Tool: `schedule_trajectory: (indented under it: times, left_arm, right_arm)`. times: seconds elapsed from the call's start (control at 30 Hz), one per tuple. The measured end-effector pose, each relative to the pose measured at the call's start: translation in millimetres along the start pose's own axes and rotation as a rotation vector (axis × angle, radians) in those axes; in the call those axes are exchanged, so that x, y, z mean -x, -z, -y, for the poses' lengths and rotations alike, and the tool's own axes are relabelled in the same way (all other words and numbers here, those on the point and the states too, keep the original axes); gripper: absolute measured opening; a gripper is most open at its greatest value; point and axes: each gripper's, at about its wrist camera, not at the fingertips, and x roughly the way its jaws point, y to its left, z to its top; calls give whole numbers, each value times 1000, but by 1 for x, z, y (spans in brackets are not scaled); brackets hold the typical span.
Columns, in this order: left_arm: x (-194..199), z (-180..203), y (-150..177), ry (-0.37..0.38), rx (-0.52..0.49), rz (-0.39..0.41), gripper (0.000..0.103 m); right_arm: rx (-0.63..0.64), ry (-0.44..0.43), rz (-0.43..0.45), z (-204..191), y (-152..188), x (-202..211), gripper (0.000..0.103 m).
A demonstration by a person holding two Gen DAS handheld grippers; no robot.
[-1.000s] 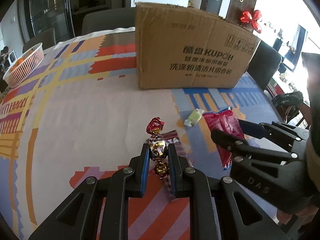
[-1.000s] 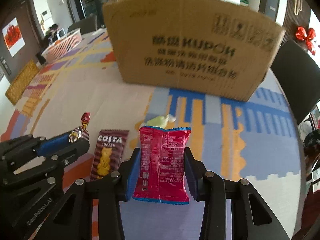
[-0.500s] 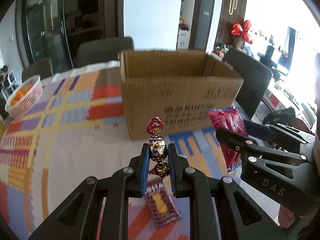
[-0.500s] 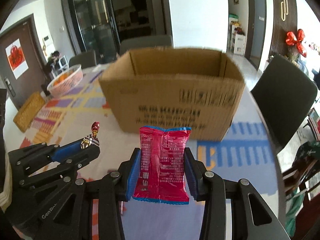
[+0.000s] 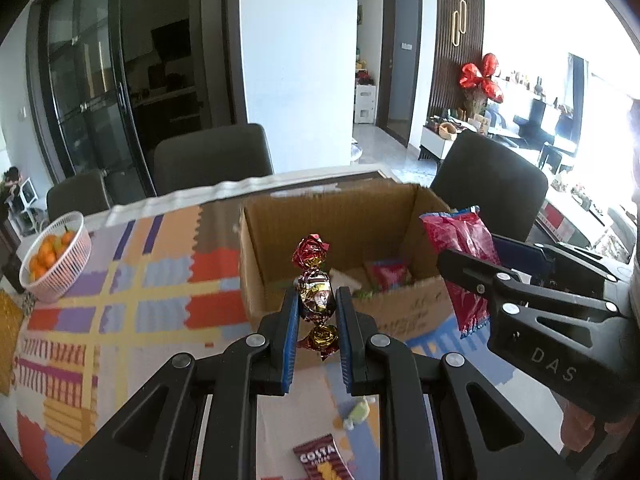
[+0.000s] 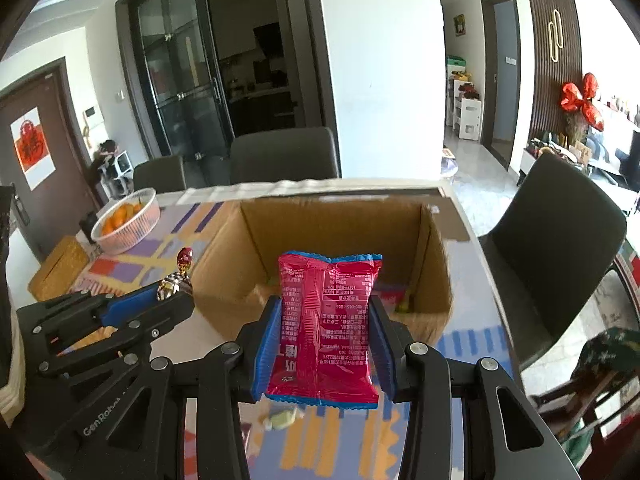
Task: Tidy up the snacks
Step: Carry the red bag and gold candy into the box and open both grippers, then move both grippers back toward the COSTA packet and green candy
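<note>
My left gripper (image 5: 317,307) pinches a foil-wrapped candy (image 5: 315,300), twist ends up and down; my right gripper (image 6: 325,334) clamps a red snack packet (image 6: 327,328) upright. The open cardboard box (image 6: 434,280) lies straight ahead and below both (right looks slightly nearer).

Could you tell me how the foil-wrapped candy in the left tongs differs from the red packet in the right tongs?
The foil-wrapped candy is small and rounded with twisted ends; the red snack packet is a flat, wide pouch. The candy's wrapper is shiny gold and red foil; the packet is pinkish red with blue crimped edges and printed text. Both stand upright, clamped in the left tongs and the right tongs, near the open cardboard box.
</note>
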Motion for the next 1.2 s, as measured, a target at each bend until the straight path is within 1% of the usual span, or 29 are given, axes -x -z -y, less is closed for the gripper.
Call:
schedule_trajectory:
  times: [0.23, 0.43, 0.5, 0.53, 0.57, 0.6, 0.63, 0.67, 0.7, 0.87, 1.03, 1.2]
  left_arm:
    - [-15, -3, -25, 8, -5, -4, 19]
    - [-36, -8, -39, 16, 3, -24, 19]
    - [-42, -10, -42, 5, 1, -23, 19]
    - [-44, -10, -42, -5, 1, -17, 25]
    - [-46, -11, -42, -18, 1, -20, 41]
    - [-48, -13, -42, -27, 6, -22, 48]
    - [-47, -15, -40, -30, 14, -20, 53]
    - [-46, -16, -37, -32, 16, -18, 53]
    - [-46, -17, -35, -40, 15, -21, 53]
    - [-36, -22, -20, -65, 48, -47, 53]
    - [-15, -19, 1, -74, 52, -44, 53]
    - [3, -12, 26, -76, 45, -47, 55]
  right_arm:
    - [7, 4, 0, 8, -28, -13, 43]
    - [27, 17, -14, 9, -42, -30, 43]
    - [35, 26, -21, 10, -46, -36, 43]
    - [39, 35, -18, 11, -48, -39, 43]
    - [43, 42, -16, 11, -49, -41, 43]
    - [50, 47, -13, 11, -51, -44, 43]
    - [54, 55, -20, 12, -52, -46, 46]
    - [53, 65, -25, 12, -52, -47, 50]
    - [49, 71, -22, 13, -51, -47, 51]
    - [47, 82, -20, 15, -35, -40, 51]
    - [27, 53, 0, 15, -14, -21, 51]
    - [42, 31, 8, 7, 8, -4, 51]
